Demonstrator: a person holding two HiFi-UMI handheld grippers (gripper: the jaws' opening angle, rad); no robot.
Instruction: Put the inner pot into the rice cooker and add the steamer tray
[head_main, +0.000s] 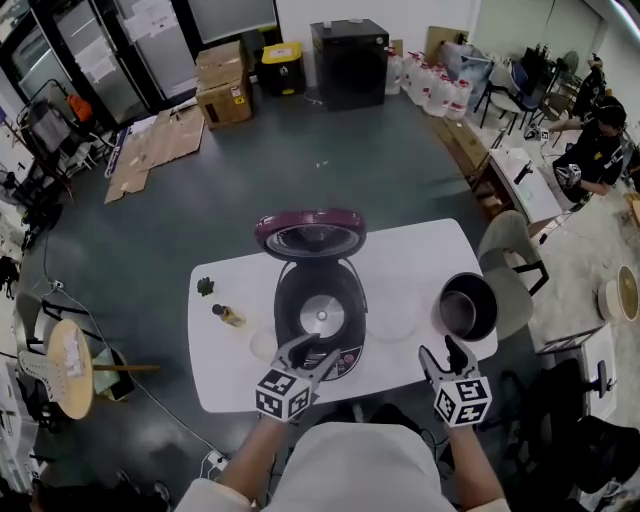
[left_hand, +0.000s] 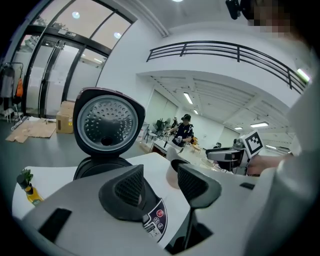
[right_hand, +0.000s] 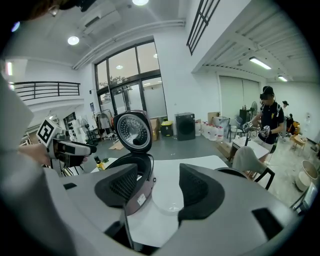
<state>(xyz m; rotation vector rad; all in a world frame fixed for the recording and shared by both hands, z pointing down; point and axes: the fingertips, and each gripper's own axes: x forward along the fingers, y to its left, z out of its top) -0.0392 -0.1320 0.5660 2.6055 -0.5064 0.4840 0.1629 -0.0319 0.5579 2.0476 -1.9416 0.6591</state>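
Head view, looking down: open-lidded rice cooker (head_main: 320, 312) mid white table (head_main: 420, 250). Right of rice cooker, apart from it: inner pot (head_main: 467, 305), upright. Between those two, flat on the tabletop: pale round steamer tray (head_main: 392, 312). At rice cooker's near rim: left gripper (head_main: 315, 350), jaws apart, gripping nothing. Near-right of rice cooker: right gripper (head_main: 440, 347), likewise parted, empty. Left of rice cooker: small bottle (head_main: 228, 316).
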